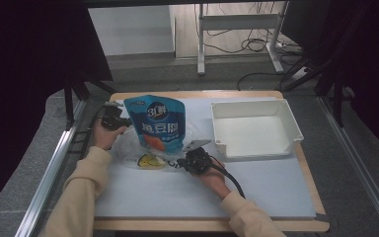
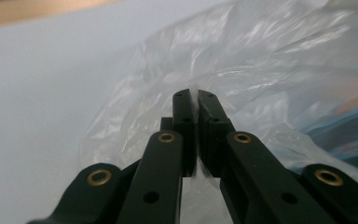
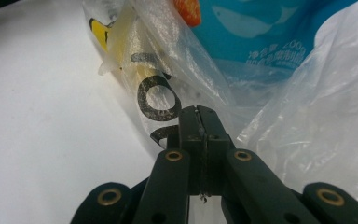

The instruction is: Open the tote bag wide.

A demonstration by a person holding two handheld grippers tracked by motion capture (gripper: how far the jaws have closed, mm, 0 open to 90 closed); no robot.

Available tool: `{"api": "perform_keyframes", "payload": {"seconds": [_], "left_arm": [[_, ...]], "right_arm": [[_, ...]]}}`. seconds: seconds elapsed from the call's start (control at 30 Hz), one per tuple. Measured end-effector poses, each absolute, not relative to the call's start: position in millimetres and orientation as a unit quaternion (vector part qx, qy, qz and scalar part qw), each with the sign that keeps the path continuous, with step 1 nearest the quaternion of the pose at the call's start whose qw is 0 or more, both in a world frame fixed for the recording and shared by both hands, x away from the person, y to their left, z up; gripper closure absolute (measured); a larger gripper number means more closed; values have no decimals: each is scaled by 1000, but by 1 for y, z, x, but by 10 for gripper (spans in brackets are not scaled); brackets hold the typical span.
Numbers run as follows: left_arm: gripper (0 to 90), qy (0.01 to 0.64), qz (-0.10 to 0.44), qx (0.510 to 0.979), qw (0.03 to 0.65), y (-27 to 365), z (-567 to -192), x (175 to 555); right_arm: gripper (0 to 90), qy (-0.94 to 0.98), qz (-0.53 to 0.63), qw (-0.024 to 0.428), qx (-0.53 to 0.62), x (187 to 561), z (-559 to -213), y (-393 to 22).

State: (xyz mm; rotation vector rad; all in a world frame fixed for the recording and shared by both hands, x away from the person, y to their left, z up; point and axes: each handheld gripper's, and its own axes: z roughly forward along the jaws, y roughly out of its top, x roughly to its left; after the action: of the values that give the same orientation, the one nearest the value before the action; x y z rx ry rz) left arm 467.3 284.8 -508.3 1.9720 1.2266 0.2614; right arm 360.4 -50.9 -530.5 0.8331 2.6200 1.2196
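Note:
A blue snack pouch (image 1: 160, 123) with white print lies partly inside a clear plastic bag (image 1: 127, 145) on the white table mat. My left gripper (image 1: 123, 121) is at the bag's left edge, and its jaws (image 2: 195, 95) are shut on a fold of the clear film (image 2: 242, 60). My right gripper (image 1: 181, 162) is at the bag's near right corner. It (image 3: 199, 112) is shut on the printed bag edge (image 3: 154, 100). A yellow-printed part of the bag (image 1: 150, 160) lies between the two grippers. The pouch (image 3: 261, 28) shows through the film.
A white rectangular tray (image 1: 288, 126) stands empty to the right of the pouch. The white mat (image 1: 256, 190) lies on a wooden table, with bare mat in front and to the right. Metal rails run along both sides of the table.

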Motion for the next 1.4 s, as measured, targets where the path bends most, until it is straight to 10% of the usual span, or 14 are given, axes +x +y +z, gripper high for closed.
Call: {"api": "perform_keyframes", "payload": {"seconds": [0.33,0.83,1.4], "left_arm": [[802,464,84,787,398,278,-520,473],[210,428,98,766,470,307,-473,445],[200,422,140,736,510,331,-428,404]], "right_arm": [[890,868,405,70,278,361,-530,-54],[890,868,405,73,279,360,-530,-54],[870,863,413,74,282,360,-527,-56]]}}
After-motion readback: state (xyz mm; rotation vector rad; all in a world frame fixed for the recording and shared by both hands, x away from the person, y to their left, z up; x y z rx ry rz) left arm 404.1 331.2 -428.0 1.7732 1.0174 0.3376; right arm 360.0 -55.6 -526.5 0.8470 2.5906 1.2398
